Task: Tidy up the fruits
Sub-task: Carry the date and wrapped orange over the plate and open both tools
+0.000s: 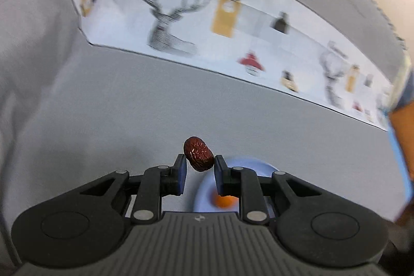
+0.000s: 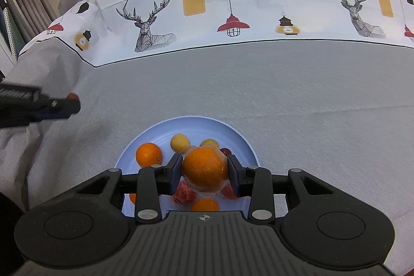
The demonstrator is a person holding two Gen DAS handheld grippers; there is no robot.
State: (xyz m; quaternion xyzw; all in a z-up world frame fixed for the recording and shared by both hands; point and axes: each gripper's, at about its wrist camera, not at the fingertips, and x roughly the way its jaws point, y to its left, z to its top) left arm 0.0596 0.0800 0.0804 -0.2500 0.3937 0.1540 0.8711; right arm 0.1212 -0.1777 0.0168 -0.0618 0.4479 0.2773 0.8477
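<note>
Presently the left gripper (image 1: 198, 159) is clamping a wrinkled dark-red jujube (image 1: 198, 154) between its blue pads, the jaws standing narrow around the fruit and carrying it clear of the grey tablecloth (image 1: 103, 107). In the left wrist view a pale blue plate (image 1: 248, 167) is showing at about four o'clock from the jujube, partly hidden behind the right-hand finger, with a blurred orange fruit (image 1: 224, 201) lying on it. The background in that view is smeared.

The right gripper (image 2: 204, 167) is gripping a large orange (image 2: 204, 167) that is wrapped in clear film, its pads pressing on both flanks of the fruit, directly over the plate (image 2: 240, 139). On the plate, a bare orange (image 2: 148, 154) is sitting at nine o'clock from the held fruit, two yellow fruits (image 2: 179, 143) at eleven and twelve o'clock, and red fruits (image 2: 184, 194) at about seven and five o'clock, partly covered by the wrapped orange. A smaller orange fruit (image 2: 205, 204) is lying at six o'clock.

In the right wrist view the left gripper is showing at the left edge, at about ten o'clock from the plate and well apart from it, with the jujube's red tip just visible.
</note>
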